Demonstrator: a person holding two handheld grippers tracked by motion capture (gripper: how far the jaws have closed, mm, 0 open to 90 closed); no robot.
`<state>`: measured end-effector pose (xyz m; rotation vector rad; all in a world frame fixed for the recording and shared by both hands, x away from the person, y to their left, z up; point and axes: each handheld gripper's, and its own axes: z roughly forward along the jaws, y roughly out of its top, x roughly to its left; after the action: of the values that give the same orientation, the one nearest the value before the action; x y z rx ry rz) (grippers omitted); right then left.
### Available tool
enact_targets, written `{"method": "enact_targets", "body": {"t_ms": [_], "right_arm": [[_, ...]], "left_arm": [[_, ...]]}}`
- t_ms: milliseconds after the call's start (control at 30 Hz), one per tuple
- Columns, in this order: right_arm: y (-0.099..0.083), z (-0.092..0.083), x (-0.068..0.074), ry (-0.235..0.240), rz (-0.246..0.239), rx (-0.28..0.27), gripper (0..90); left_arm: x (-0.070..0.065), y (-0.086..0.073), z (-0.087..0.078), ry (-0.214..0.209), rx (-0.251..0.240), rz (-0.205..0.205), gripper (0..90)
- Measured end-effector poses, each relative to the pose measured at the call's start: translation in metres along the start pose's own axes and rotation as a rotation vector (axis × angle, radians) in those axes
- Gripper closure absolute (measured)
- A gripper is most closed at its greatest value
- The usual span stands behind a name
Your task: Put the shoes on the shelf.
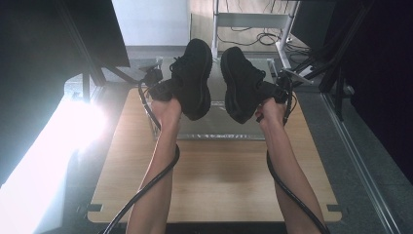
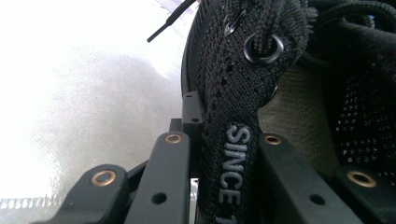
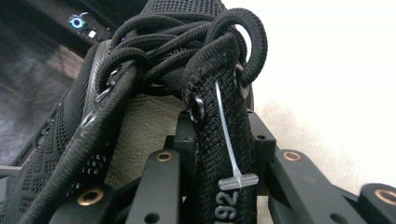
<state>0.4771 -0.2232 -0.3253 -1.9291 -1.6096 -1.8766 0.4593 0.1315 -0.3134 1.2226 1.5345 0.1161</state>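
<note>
Between the left tool's (image 2: 222, 154) jaws a black shoe's (image 1: 195, 78) collar strip is pinched; the right tool (image 3: 224, 163) pinches the other shoe (image 1: 241, 83), both lifted above the tabletop (image 1: 219, 180), a clear bag (image 1: 214, 127) below them.

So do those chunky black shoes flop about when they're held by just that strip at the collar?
Probably they swing a little. The left gripper pinches only the left shoe by its knit collar strip, which looks soft. The thick sole likely keeps the body stiff and bottom-heavy. The right shoe hangs tilted from the right gripper.
</note>
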Motion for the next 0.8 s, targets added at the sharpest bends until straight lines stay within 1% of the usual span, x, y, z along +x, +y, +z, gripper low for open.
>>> {"method": "enact_targets", "body": {"t_ms": [200,300,367,400,500,600,700,767,800], "right_arm": [[0.004,0.009,-0.001,-0.024,-0.001,-0.006,72.1],[0.006,0.012,-0.002,-0.042,-0.002,-0.006,71.9],[0.007,0.014,-0.002,-0.045,0.007,-0.005,71.8],[0.008,0.015,-0.002,-0.044,0.004,-0.008,71.7],[0.011,0.016,0.001,-0.073,-0.029,-0.012,71.2],[0.013,0.017,0.004,-0.094,-0.045,-0.014,70.2],[0.014,0.017,0.006,-0.099,-0.047,-0.015,67.9],[0.014,0.018,0.007,-0.107,-0.061,-0.016,67.4],[0.014,0.018,0.008,-0.103,-0.056,-0.02,65.6]], "left_arm": [[-0.001,0.001,0.009,0.032,0.007,-0.017,80.0],[-0.001,0.002,0.012,0.054,0.019,-0.015,79.3],[-0.002,0.002,0.014,0.059,0.017,-0.024,78.7],[-0.003,0.003,0.015,0.068,0.016,-0.019,78.7],[-0.005,0.004,0.018,0.077,0.029,-0.017,77.3],[-0.008,0.006,0.019,0.092,0.034,-0.013,76.3],[-0.009,0.007,0.022,0.101,0.039,-0.009,74.8],[-0.01,0.007,0.023,0.104,0.042,-0.006,73.6],[-0.01,0.008,0.024,0.104,0.043,-0.004,72.4]]}}
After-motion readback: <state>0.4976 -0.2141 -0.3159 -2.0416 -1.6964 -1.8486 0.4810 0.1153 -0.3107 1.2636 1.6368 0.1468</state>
